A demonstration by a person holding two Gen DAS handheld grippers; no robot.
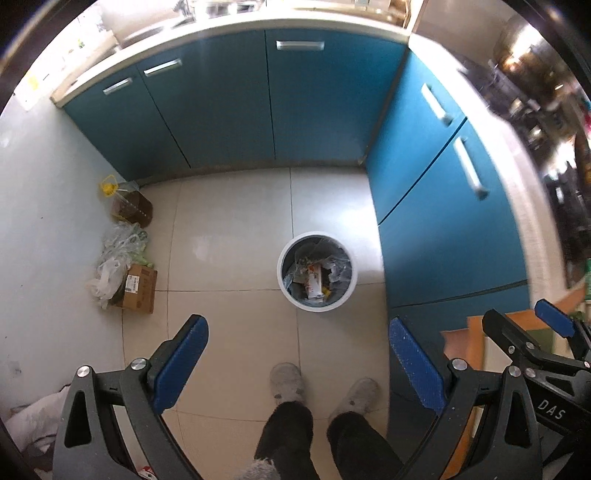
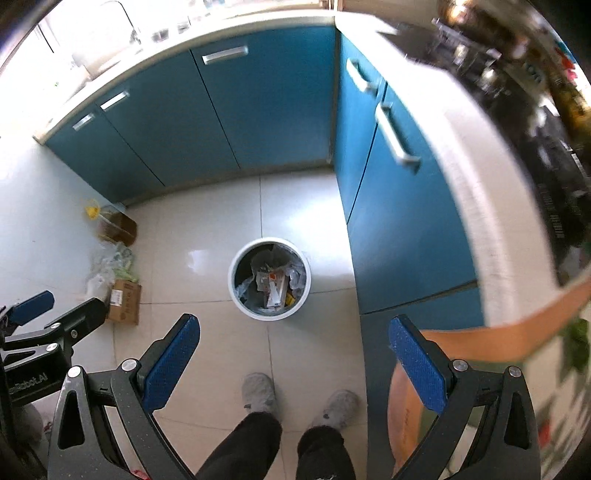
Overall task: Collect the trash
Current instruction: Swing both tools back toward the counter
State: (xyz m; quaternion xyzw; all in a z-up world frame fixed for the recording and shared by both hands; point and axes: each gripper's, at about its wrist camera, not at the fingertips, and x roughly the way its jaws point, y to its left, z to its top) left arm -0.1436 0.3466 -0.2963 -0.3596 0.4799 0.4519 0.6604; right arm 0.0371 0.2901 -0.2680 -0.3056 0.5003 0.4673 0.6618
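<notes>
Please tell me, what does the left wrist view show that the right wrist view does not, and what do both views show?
Only the left wrist view shows the right gripper at its right edge and a white bag at lower left. Only the right wrist view shows the left gripper at its left edge and a faucet on the counter. Both show the bin with trash inside, the oil bottle, the box, blue cabinets and the person's slippers. Both grippers are open and empty.

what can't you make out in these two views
- Bin contents: too small in both views, only mixed wrappers in a liner.
- Box label: too small to read.
- Right counter items: blurred in both.
- White heap, left view: cut by the edge and the left tool.
</notes>
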